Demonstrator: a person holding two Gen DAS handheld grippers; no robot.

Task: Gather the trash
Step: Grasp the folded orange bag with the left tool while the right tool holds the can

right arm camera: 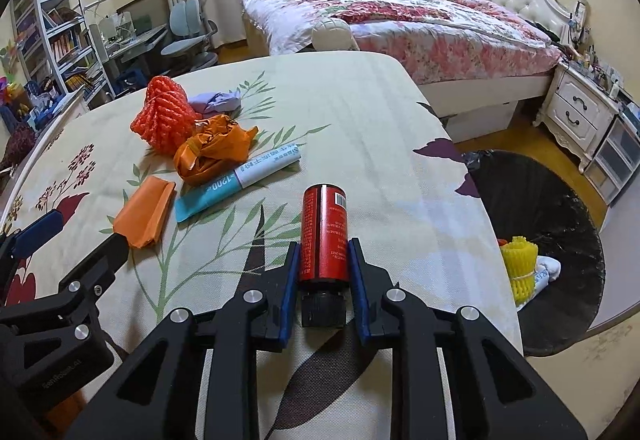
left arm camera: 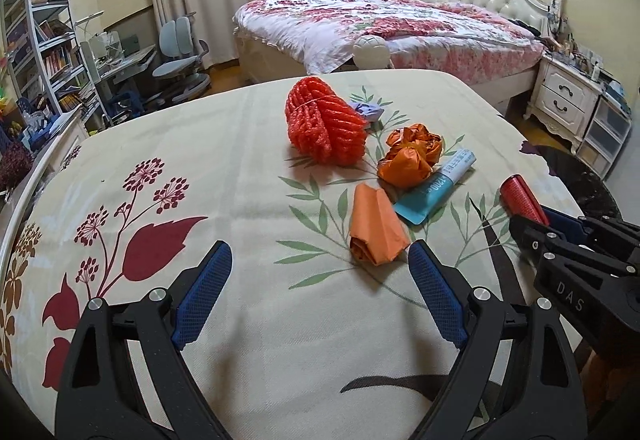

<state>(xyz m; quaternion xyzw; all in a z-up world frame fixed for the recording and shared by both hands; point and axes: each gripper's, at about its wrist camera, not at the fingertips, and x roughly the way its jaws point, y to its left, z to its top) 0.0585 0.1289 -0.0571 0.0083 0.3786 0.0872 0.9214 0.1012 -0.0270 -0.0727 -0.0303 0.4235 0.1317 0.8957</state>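
Trash lies on a flower-print tablecloth (left arm camera: 240, 168). My right gripper (right arm camera: 324, 248) is shut on a red bottle (right arm camera: 325, 232) with a black cap, lying lengthwise between its blue pads; the red bottle (left arm camera: 523, 200) also shows at the right of the left wrist view. My left gripper (left arm camera: 320, 256) is open, its right pad beside a folded orange paper (left arm camera: 376, 228), which is not between the pads. Farther off lie a crumpled orange bag (left arm camera: 412, 156), a teal and white tube (left arm camera: 436, 188), a red foam net (left arm camera: 324, 124) and a lilac wad (left arm camera: 370, 111).
A black-lined trash bin (right arm camera: 560, 208) stands on the floor right of the table, holding a yellow foam net (right arm camera: 518, 264) and white scraps. Behind are a bed (left arm camera: 380, 24), a white nightstand (left arm camera: 564, 100), a desk with grey chairs (left arm camera: 180, 56) and bookshelves (left arm camera: 44, 40).
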